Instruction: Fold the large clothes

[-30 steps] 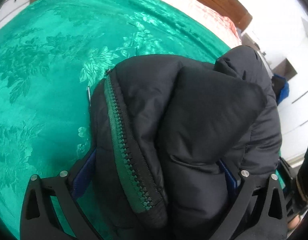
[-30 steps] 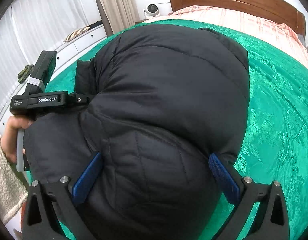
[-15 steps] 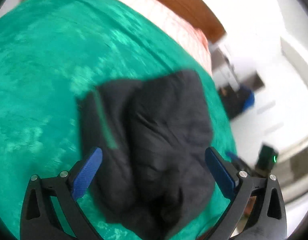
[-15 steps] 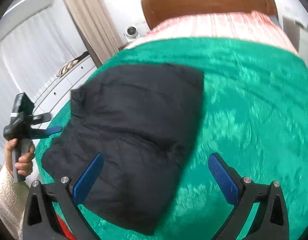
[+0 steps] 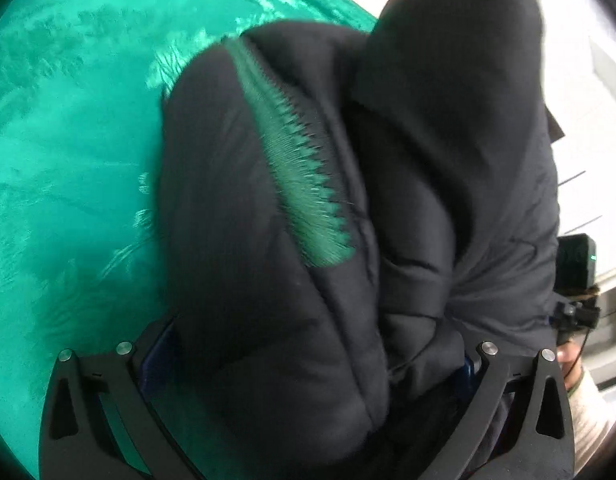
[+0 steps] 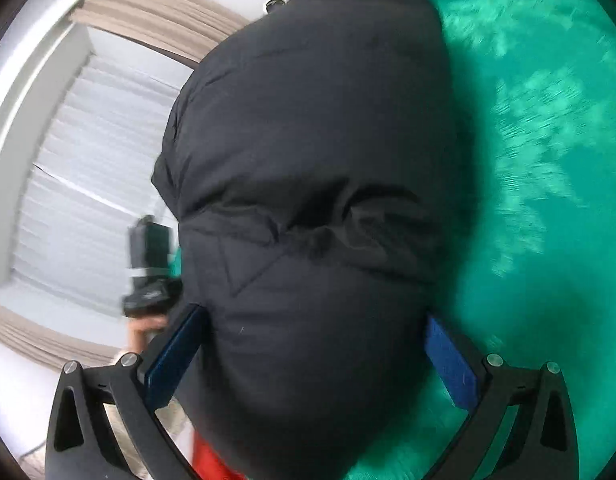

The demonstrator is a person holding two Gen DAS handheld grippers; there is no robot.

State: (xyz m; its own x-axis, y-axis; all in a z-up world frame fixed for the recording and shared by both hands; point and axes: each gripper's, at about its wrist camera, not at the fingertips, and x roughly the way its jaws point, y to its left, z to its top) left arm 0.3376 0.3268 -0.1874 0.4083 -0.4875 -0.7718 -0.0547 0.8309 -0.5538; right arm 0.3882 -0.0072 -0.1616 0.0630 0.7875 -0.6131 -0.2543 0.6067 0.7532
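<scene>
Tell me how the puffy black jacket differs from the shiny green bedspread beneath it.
The puffy black jacket is matte, plain and bulging in quilted folds; the shiny green bedspread is glossy, leaf-patterned and spread fairly flat. The jacket sits bundled between the jaws of the left gripper and the right gripper, while the bedspread lies outside them. They share green: the jacket's zipper is green too.

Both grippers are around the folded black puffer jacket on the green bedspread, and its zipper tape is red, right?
Not quite: the zipper tape is green, not red, as the left wrist view shows. The rest holds: the left gripper and the right gripper each have the folded black puffer jacket bulging between their fingers, over the green bedspread.
</scene>
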